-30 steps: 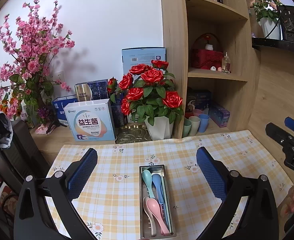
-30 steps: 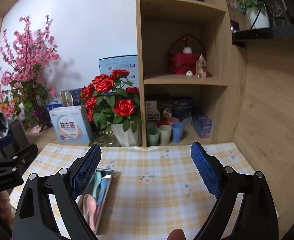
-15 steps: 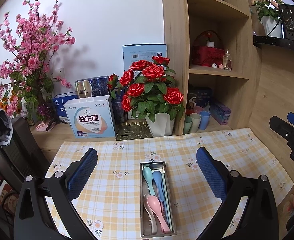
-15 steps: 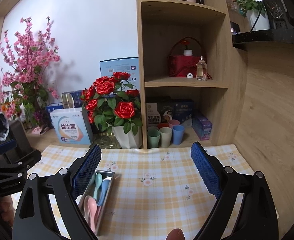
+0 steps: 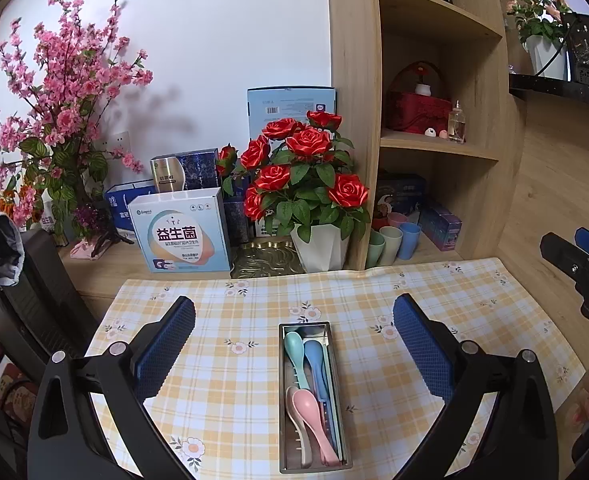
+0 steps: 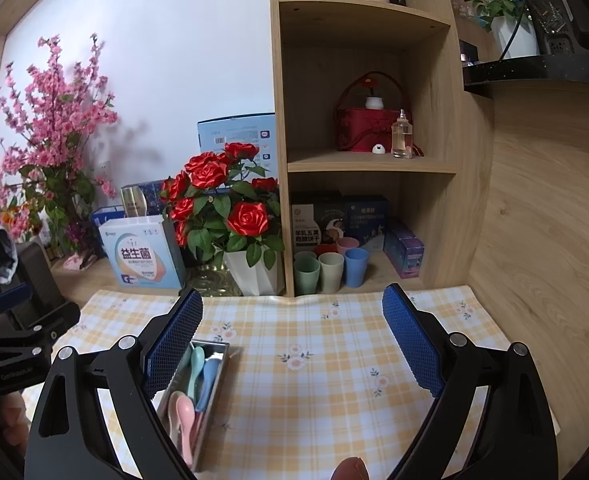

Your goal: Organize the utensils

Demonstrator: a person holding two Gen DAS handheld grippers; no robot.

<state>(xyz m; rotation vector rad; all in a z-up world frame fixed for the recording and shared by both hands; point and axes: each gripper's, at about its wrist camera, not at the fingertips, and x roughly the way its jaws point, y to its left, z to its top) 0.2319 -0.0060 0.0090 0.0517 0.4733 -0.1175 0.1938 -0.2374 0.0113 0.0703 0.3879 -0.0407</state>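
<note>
A narrow metal tray (image 5: 283, 360) lies lengthwise on the yellow checked tablecloth (image 5: 230, 380). In it rest a green spoon (image 5: 294, 350), a blue spoon (image 5: 314, 356), a pink spoon (image 5: 308, 408) and a beige one beside it. My left gripper (image 5: 294, 320) is open above the cloth, its blue pads either side of the tray, holding nothing. My right gripper (image 6: 292, 312) is open too and empty; the same tray (image 6: 220, 354) sits by its left finger, partly hidden behind it.
Along the back stand a pot of red roses (image 5: 318, 248), a white box (image 5: 182, 236), pink blossoms (image 5: 62, 92) and a wooden shelf unit with several cups (image 6: 330, 266). A dark chair (image 5: 34, 292) is at the left edge.
Both grippers have lifted and drawn back slightly, so the scene has slid down in both views. The tray and spoons lie as before. Both grippers stay open.
</note>
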